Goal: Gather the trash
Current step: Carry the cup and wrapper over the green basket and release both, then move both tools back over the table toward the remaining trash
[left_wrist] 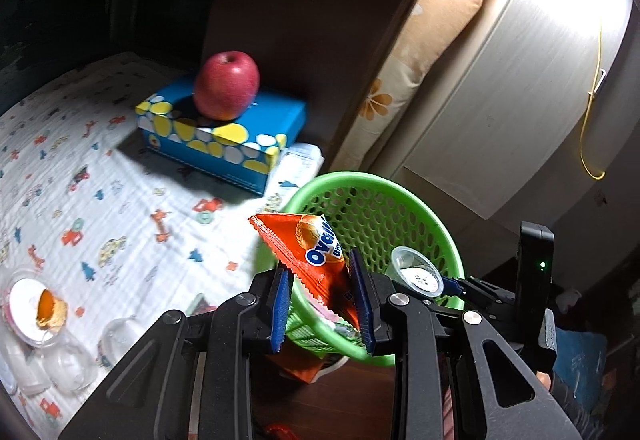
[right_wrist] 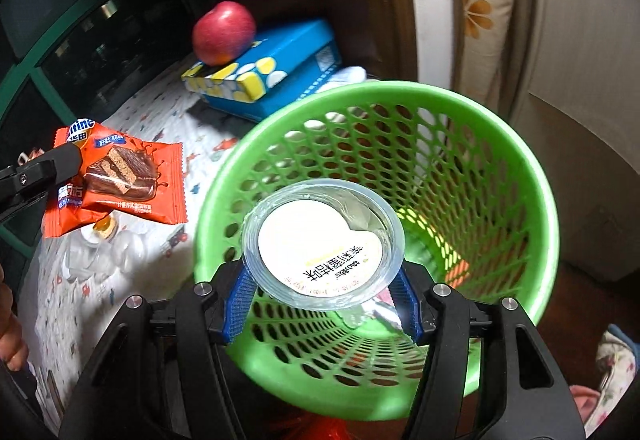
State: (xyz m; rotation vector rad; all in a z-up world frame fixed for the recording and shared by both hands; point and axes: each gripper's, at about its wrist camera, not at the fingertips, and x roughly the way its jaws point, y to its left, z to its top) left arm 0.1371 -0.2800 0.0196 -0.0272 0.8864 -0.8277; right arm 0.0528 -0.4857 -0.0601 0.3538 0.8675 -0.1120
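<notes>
We note left gripper (left_wrist: 322,304) clamps orange snack wrapper (left_wrist: 310,260) beside green basket (right_wrist: 532,176) | right gripper (right_wrist: 322,304) grips jelly cup (right_wrist: 320,240) over its mouth.

A home, and by the look of it a bedroom. The surface is spread with a white cloth (left_wrist: 100,176) printed with little cars and trees, soft and rumpled like bedding. There's a blue tissue box (left_wrist: 224,128) with an apple (left_wrist: 226,85) sitting on top. A flower-print pillow (left_wrist: 404,72) stands wedged beside a pale wardrobe door (left_wrist: 520,88). A green plastic wastebasket (right_wrist: 520,160) stands at the edge, and a dark green-framed window (right_wrist: 60,40) shows in the right wrist view.
</notes>
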